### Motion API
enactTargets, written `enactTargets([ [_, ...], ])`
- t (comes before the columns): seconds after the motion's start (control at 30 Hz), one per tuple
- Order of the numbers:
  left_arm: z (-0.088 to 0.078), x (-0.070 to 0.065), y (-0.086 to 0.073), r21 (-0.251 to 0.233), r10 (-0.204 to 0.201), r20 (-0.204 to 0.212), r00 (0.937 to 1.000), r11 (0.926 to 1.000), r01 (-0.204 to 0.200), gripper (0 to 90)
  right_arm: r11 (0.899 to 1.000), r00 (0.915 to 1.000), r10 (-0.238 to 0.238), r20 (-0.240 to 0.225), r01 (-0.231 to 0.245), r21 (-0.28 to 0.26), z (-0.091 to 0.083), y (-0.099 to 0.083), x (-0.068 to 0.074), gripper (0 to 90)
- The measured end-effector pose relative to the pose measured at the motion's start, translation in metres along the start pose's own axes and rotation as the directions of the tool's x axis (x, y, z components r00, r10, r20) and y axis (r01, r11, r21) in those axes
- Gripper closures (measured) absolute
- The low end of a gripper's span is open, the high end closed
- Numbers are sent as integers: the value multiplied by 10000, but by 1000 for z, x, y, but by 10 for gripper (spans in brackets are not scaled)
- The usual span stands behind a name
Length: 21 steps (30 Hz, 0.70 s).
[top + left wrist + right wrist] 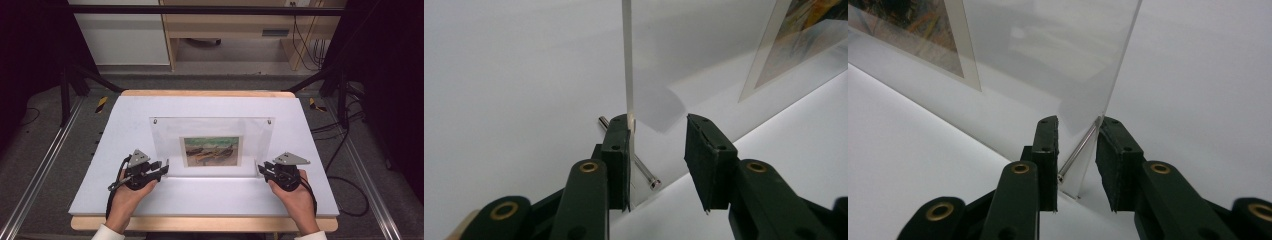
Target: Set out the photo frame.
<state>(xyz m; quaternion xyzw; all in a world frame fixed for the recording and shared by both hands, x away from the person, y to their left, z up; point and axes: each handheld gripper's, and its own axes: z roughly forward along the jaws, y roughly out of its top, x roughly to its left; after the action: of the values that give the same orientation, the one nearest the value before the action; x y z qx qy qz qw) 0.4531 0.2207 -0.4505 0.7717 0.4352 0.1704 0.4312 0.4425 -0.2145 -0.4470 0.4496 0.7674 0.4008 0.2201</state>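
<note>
A clear acrylic frame [212,131] stands on the white board, holding a small painted picture [211,151]. My left gripper [164,170] is at its lower left corner and my right gripper [260,170] at its lower right corner. In the left gripper view my left gripper [658,120] is open. One pad lies against the panel's edge [627,60], the other stands clear, and a metal pin [644,171] sits low between them. In the right gripper view my right gripper [1079,121] is open around the panel's corner [1088,75]. A pin [1078,149] runs slantwise between its pads.
The white board [210,197] lies on a wooden tabletop [200,223], with bare board in front of the frame and on both sides. Two small fasteners [155,121] mark the frame's top corners. Metal rails [45,165] and loose cables [350,200] flank the table.
</note>
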Motion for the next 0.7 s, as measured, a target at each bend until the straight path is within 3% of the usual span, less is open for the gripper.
enactTargets([
  [0.7, 0, 0, 0, 24, 34, -20, 10000, 10000, -34, 623, 10000, 10000, -21, 4, 21, -20, 0, 0, 0, 710],
])
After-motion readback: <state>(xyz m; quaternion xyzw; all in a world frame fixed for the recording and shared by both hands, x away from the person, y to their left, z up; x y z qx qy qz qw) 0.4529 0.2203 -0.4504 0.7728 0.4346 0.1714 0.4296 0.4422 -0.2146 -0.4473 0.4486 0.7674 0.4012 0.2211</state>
